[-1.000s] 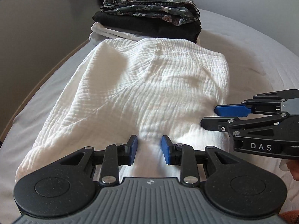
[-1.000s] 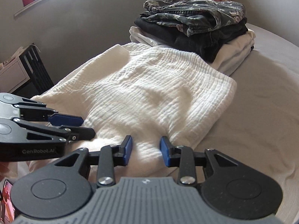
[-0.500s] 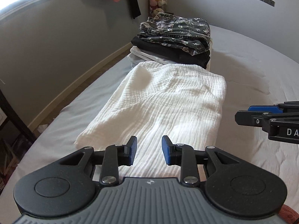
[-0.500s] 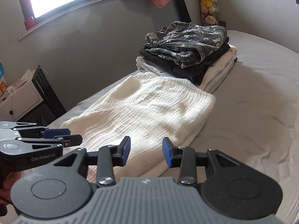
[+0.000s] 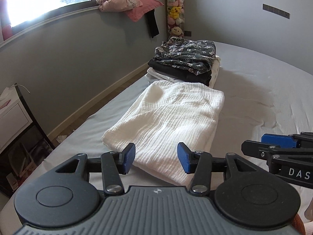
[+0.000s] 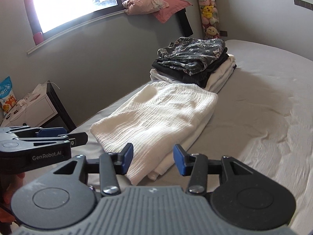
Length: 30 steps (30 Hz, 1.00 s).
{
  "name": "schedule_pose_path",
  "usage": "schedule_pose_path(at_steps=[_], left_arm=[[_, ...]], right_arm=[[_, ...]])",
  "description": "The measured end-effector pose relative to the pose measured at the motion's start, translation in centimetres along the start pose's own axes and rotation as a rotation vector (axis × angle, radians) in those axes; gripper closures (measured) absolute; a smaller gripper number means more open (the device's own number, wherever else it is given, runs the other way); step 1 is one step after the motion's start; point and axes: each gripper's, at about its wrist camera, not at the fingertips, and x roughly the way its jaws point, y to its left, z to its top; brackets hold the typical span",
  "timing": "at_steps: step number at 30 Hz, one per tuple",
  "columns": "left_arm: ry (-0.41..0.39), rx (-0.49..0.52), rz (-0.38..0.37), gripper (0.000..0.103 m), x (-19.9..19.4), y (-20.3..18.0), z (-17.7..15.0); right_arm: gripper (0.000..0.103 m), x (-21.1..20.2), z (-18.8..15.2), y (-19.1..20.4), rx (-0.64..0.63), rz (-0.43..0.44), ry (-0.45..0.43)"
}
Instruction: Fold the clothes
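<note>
A folded white crinkled garment lies flat on the grey bed sheet. Behind it stands a stack of folded clothes, a floral dark piece on top, black and white ones beneath. My left gripper hovers above the garment's near edge, its jaws opening with nothing between them. My right gripper hangs over the near right corner, jaws also opening and empty. Each gripper shows in the other's view, the right gripper at the right and the left gripper at the left.
A grey wall runs along the bed's left side, with a window sill bearing a pink pillow. A white and black side cabinet stands at the left. A tube of plush toys stands in the corner.
Both grippers have drawn back and risen away from the white garment, which lies released and looks smaller. Both pairs of jaws have widened.
</note>
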Motion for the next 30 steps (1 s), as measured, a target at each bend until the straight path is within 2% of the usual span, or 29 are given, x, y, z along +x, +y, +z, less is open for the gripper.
schedule_pose_path(at_steps=[7, 14, 17, 20, 30], left_arm=[[0.042, -0.019, 0.013, 0.047, -1.4, -1.3, -1.8], [0.08, -0.044, 0.046, 0.047, -1.2, -2.1, -4.2], [0.108, -0.028, 0.034, 0.047, -0.8, -3.0, -5.1], [0.138, -0.029, 0.011, 0.048, -0.4, -3.6, -5.9], [0.137, -0.018, 0.023, 0.049, -0.2, -3.8, -6.4]], right_arm=[[0.051, -1.4, -2.6, 0.8, 0.013, -0.023, 0.017], [0.051, -2.0, -4.4, 1.5, -0.01, -0.088, 0.022], [0.05, -2.2, -4.9, 1.2, -0.009, -0.102, 0.011], [0.049, -2.3, -5.2, 0.9, -0.003, -0.103, 0.004], [0.048, -2.1, -5.6, 0.4, 0.011, -0.086, 0.0]])
